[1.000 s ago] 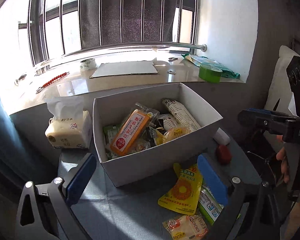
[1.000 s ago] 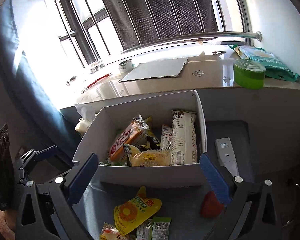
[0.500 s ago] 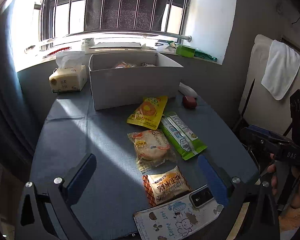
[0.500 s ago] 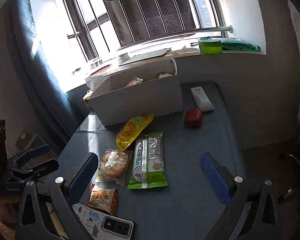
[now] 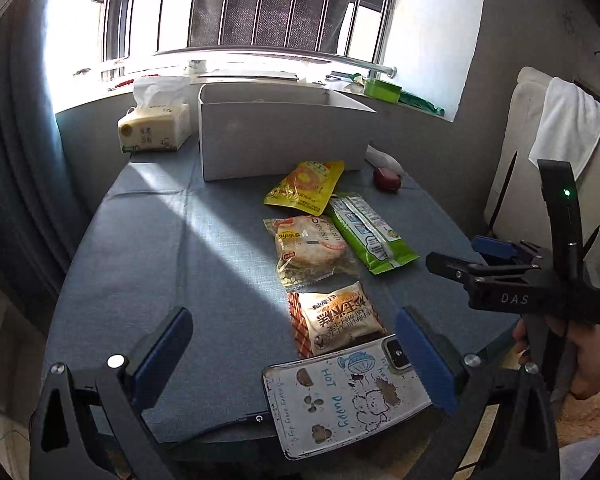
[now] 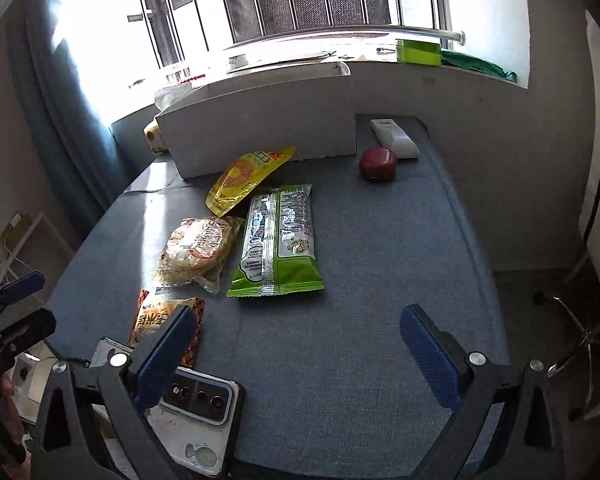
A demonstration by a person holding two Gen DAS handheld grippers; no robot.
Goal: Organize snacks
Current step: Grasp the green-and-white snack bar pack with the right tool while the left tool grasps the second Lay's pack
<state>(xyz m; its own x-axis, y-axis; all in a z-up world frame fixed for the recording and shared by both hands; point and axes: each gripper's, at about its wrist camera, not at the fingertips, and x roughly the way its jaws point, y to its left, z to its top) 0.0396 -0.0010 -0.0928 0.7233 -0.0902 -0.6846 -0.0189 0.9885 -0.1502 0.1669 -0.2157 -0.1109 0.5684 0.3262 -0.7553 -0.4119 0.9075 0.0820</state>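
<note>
A white cardboard box (image 5: 280, 140) (image 6: 260, 124) stands at the far side of the blue-grey table. Before it lie a yellow pouch (image 5: 306, 187) (image 6: 246, 176), a green packet (image 5: 370, 232) (image 6: 278, 236), a clear-wrapped round bun (image 5: 310, 250) (image 6: 198, 248) and an orange-trimmed cake packet (image 5: 334, 318) (image 6: 160, 318). My left gripper (image 5: 296, 352) is open and empty above the table's near edge. My right gripper (image 6: 300, 354) is open and empty, also near the front edge; it shows in the left wrist view (image 5: 488, 260) at the right.
A phone in a cartoon case (image 5: 344, 394) (image 6: 192, 412) lies at the near edge. A dark red round object (image 5: 386, 179) (image 6: 378, 164) and a white remote (image 6: 394, 138) sit right of the box. A tissue pack (image 5: 154, 128) stands left of it.
Both grippers have pulled back from over the box to the table's near edge. The box now looks far away and the loose snacks and the phone have come into view.
</note>
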